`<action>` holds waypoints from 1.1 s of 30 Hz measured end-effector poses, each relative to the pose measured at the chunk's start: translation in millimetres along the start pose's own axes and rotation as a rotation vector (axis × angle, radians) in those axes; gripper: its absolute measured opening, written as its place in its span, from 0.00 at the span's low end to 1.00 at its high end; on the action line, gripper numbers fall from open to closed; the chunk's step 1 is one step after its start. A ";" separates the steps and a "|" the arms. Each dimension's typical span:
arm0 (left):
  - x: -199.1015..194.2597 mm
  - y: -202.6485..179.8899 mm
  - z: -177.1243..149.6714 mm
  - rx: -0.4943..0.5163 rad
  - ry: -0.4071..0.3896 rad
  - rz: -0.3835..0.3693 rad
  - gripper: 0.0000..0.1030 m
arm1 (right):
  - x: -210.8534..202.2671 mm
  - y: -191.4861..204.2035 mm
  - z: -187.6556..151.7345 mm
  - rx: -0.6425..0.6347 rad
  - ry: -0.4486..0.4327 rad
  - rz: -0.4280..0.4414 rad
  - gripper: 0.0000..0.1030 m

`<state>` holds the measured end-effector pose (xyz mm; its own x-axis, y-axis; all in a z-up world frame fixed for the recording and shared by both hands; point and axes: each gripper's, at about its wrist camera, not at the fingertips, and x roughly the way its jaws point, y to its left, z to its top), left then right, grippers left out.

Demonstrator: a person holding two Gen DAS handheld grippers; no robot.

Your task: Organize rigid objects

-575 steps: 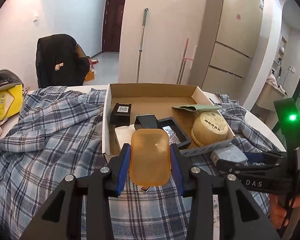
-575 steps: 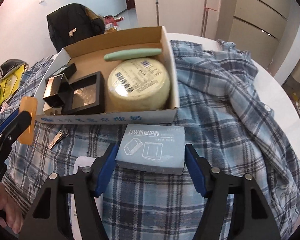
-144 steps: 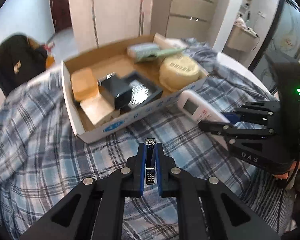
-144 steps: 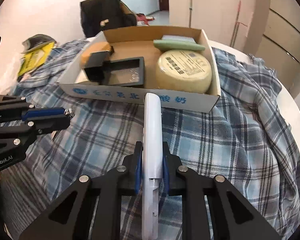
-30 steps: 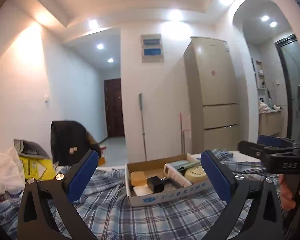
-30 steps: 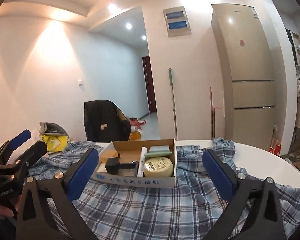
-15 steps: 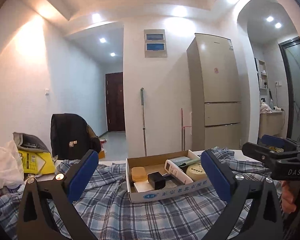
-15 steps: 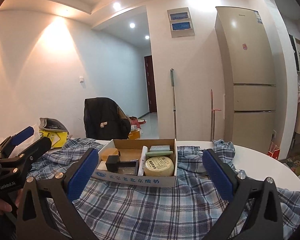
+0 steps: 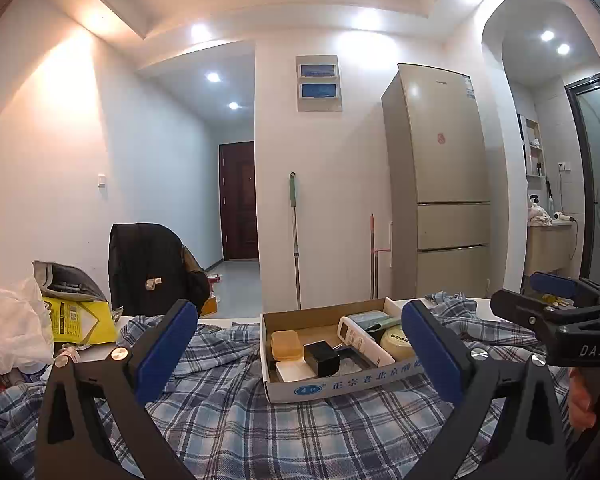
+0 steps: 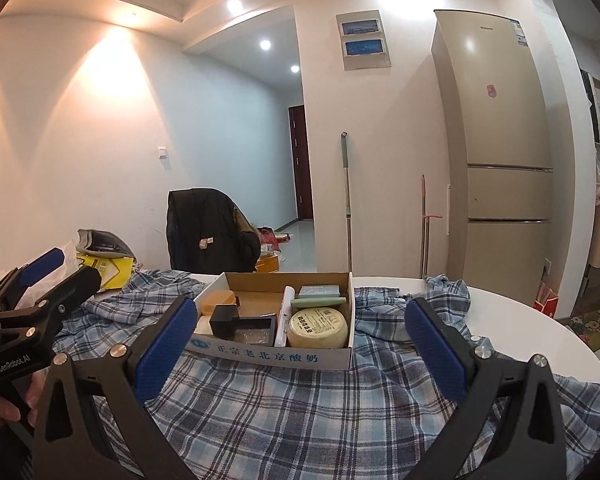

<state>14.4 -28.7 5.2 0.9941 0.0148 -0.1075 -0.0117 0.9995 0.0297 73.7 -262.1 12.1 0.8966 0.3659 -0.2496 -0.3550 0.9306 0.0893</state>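
A cardboard box (image 9: 340, 384) (image 10: 272, 356) stands on the plaid cloth, straight ahead of both grippers. Inside it lie an orange case (image 9: 285, 344) (image 10: 219, 301), a black cube box (image 9: 321, 358) (image 10: 225, 320), a white remote (image 9: 364, 340) (image 10: 284, 316), a round cream tin (image 9: 396, 342) (image 10: 318, 326), a green case (image 10: 318, 301) and a pale blue box (image 10: 318, 290). My left gripper (image 9: 298, 340) is wide open and empty, held back from the box. My right gripper (image 10: 300, 340) is likewise wide open and empty.
The blue plaid cloth (image 10: 300, 408) covers a round white table (image 10: 540, 320). A yellow bag (image 9: 80, 320) and a white plastic bag (image 9: 8, 336) lie at the left. Behind stand a chair with a black jacket (image 10: 204, 232), two mop handles and a fridge (image 10: 500, 160).
The remote and the nail clipper held 4.8 s ago have left the grippers; the remote now lies in the box. Over the last second both open grippers have barely shifted.
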 end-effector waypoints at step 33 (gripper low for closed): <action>0.7 0.6 -3.8 0.003 0.008 0.012 1.00 | 2.0 -1.1 1.0 -0.009 0.005 -0.009 1.00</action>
<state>14.7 -27.9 1.3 0.9930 0.0269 -0.1146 -0.0231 0.9991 0.0344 76.2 -262.4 12.5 0.8984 0.3572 -0.2556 -0.3489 0.9339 0.0787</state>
